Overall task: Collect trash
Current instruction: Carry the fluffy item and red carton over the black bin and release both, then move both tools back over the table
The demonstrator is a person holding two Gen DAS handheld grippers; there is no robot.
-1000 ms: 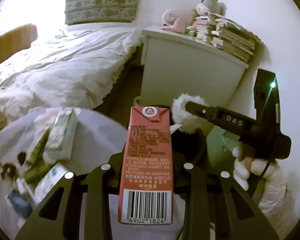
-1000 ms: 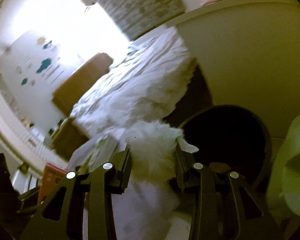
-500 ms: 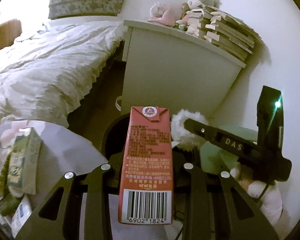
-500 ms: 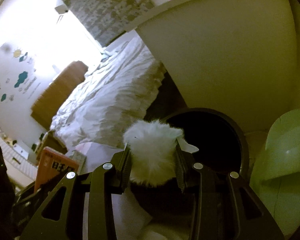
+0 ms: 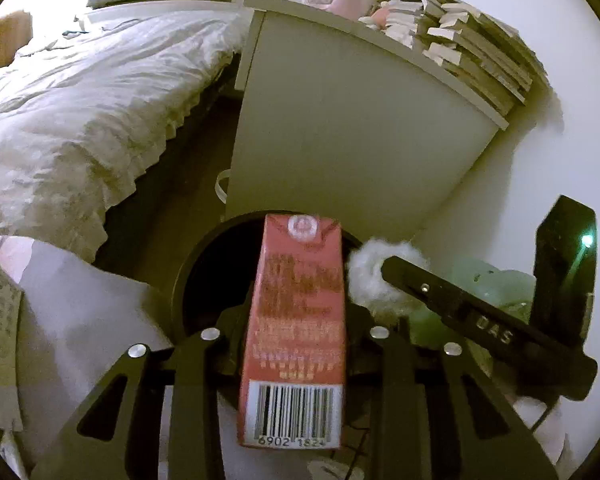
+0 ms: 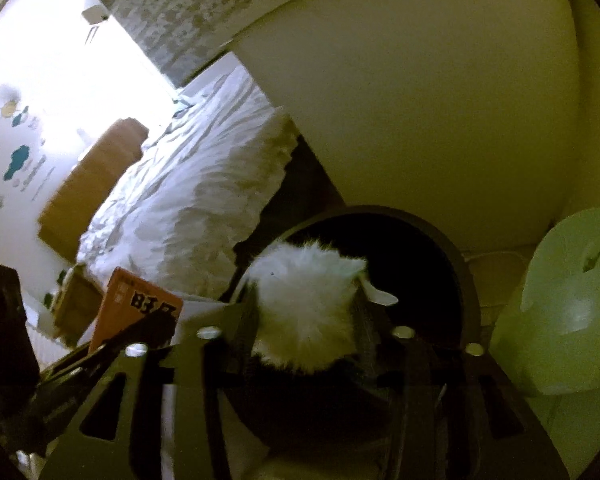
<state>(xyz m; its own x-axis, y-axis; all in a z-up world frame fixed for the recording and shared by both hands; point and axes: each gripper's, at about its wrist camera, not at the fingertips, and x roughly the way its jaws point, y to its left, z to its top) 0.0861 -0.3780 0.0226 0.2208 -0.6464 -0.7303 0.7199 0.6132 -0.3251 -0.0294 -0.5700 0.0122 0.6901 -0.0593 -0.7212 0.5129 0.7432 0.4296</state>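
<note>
Now I am hovering both tools over the dark round bin (image 5: 204,264), which sits at lower centre of each view, below the pale cabinet (image 5: 340,128). At the left of the left wrist view the bed (image 5: 80,100) is filling the frame, with a grey bag (image 5: 80,312) of wrappers lower left. At centre my left gripper (image 5: 294,336) has just been opening its jaws; the red drink carton (image 5: 296,320) is standing upright between them, blurred, and the pads look to be no longer pressing it. It looks light and stiff, with flat, slick sides best taken across the middle, gently, so it is not crushed. At the right of that view my other tool is reaching in from the side. In the right wrist view my right gripper (image 6: 306,324) has likewise been widening its jaws around the white fluffy ball (image 6: 306,300), hanging directly above the bin's mouth. I am judging it very light, soft and springy, likely to cling to the ribbed pads. A pale green object (image 6: 560,312) is lying at the right edge.
</note>
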